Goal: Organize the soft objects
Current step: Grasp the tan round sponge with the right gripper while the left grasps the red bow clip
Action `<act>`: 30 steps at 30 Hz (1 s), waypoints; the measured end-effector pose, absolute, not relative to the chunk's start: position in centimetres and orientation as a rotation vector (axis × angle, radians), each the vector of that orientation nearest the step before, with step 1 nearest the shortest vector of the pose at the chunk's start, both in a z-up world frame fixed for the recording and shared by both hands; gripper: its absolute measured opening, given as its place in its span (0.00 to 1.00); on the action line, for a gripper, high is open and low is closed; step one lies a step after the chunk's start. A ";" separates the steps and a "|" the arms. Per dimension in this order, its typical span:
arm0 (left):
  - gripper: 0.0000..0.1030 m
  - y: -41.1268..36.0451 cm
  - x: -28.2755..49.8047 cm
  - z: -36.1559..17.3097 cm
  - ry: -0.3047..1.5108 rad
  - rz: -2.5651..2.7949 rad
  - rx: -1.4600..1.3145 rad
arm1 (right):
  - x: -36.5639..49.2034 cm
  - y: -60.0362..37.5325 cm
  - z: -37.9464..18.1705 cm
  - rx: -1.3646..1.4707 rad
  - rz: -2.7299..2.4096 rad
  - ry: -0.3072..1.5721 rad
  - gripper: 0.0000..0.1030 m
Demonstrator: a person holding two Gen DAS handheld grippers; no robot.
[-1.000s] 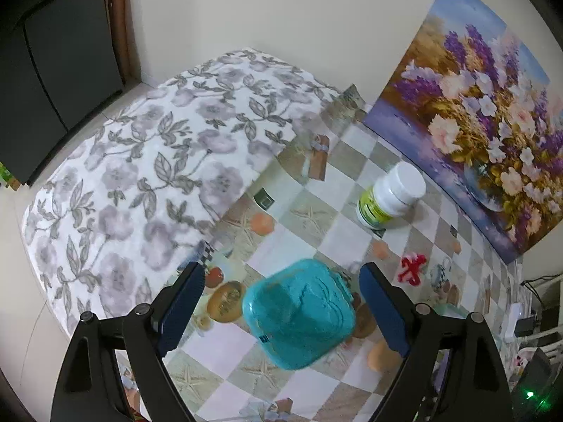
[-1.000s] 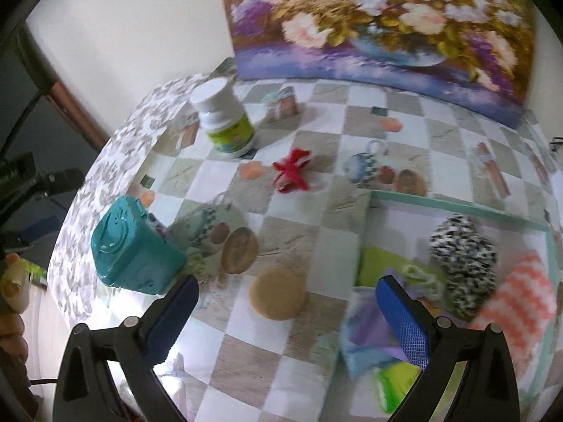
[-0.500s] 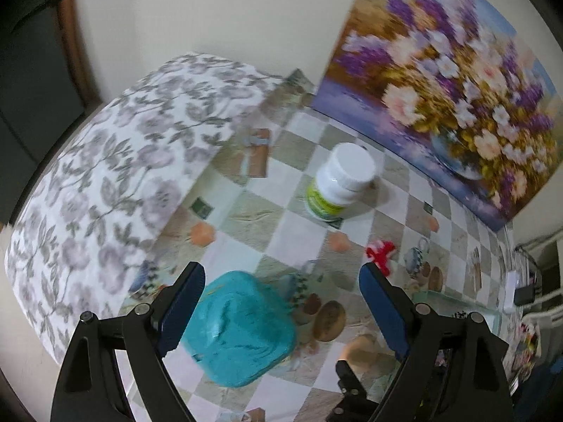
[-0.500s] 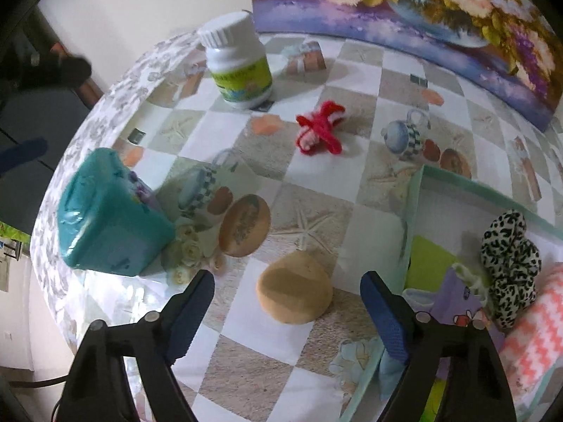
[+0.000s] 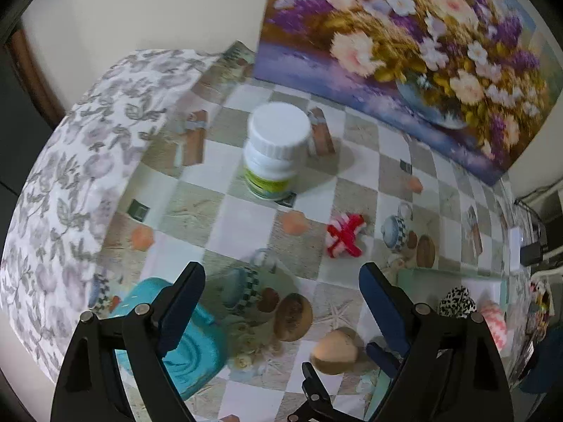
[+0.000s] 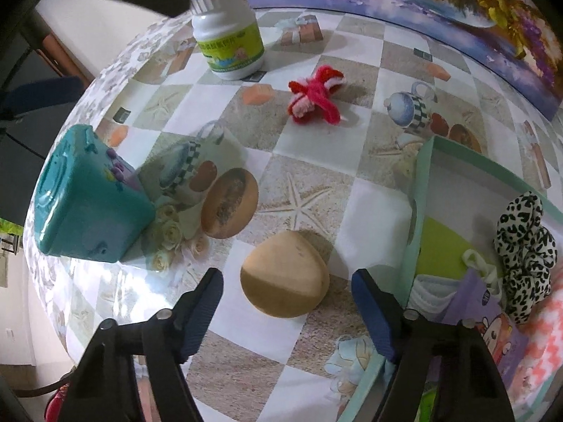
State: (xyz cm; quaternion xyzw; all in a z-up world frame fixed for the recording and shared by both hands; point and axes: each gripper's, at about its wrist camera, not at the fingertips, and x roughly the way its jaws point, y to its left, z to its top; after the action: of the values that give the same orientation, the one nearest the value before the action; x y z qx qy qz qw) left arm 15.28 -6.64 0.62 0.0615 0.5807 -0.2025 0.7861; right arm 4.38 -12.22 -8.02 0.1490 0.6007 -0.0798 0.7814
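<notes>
Right claw (image 6: pixel 286 283) gapes empty around the tan sponge (image 6: pixel 285 274) beside the box (image 6: pixel 420 190); light, squashy, pinch its sides. Left claw (image 5: pixel 281 281) wide, empty.

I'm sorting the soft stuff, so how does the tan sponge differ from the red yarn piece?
The tan sponge is a smooth, plain disc; the red yarn piece is fuzzy, with crossed strands and white inside. The sponge lies right between the open right gripper's fingers; the yarn lies farther off. Both sit loose on the table.
</notes>
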 end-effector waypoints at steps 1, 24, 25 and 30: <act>0.87 -7.0 15.3 0.3 1.262 -0.438 0.138 | 4.3 -12.3 -8.0 0.320 -0.174 1.297 0.70; 0.72 -11.9 17.4 -4.2 1.316 -0.528 0.111 | 2.6 -17.2 -7.0 0.513 -0.224 1.197 0.51; 0.69 -12.1 17.5 -4.5 1.323 -0.536 0.111 | 2.5 -17.4 -6.9 0.521 -0.223 1.196 0.51; 0.57 -13.3 17.9 -5.5 1.337 -0.598 0.128 | 2.2 -17.6 -6.9 0.537 -0.219 1.195 0.51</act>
State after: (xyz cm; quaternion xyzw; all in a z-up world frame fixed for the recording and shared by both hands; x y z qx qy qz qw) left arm 17.86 -13.25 -5.48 0.0586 0.6099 -0.2729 0.7418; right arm 2.17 -17.65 -6.87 0.2490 0.5545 -0.1019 0.7875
